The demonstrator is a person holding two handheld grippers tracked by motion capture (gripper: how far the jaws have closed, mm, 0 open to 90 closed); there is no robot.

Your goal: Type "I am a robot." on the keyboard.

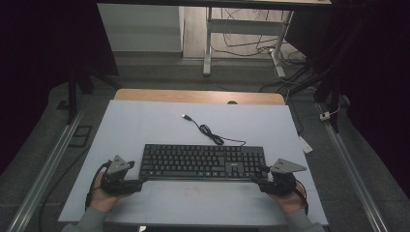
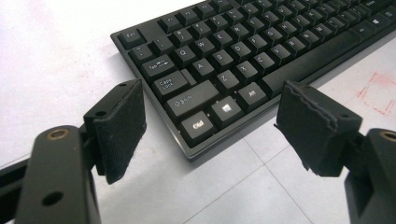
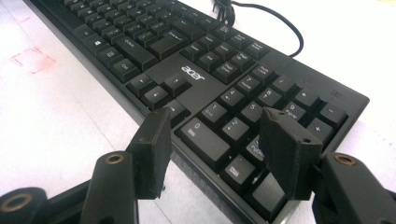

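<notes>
A black keyboard (image 1: pixel 203 162) lies across the middle of the white mat (image 1: pixel 145 121), and its cable (image 1: pixel 212 135) curls back to a USB plug (image 1: pixel 185 116). My left gripper (image 1: pixel 139 182) is at the keyboard's front left corner and stands open. In the left gripper view the Ctrl-key corner of the keyboard (image 2: pixel 219 70) lies between the two pads of the left gripper (image 2: pixel 212 116). My right gripper (image 1: pixel 255 181) is open at the front right corner. In the right gripper view the right gripper (image 3: pixel 217 135) straddles the number-pad end of the keyboard (image 3: pixel 187 74). I cannot tell whether the pads touch it.
A faint red square mark (image 1: pixel 193 189) is on the mat in front of the keyboard. The mat covers a wooden table (image 1: pixel 198 95). Beyond it stand a desk frame (image 1: pixel 208 48) and loose floor cables (image 1: pixel 251 46). Metal rails (image 1: pixel 48 159) run along both sides.
</notes>
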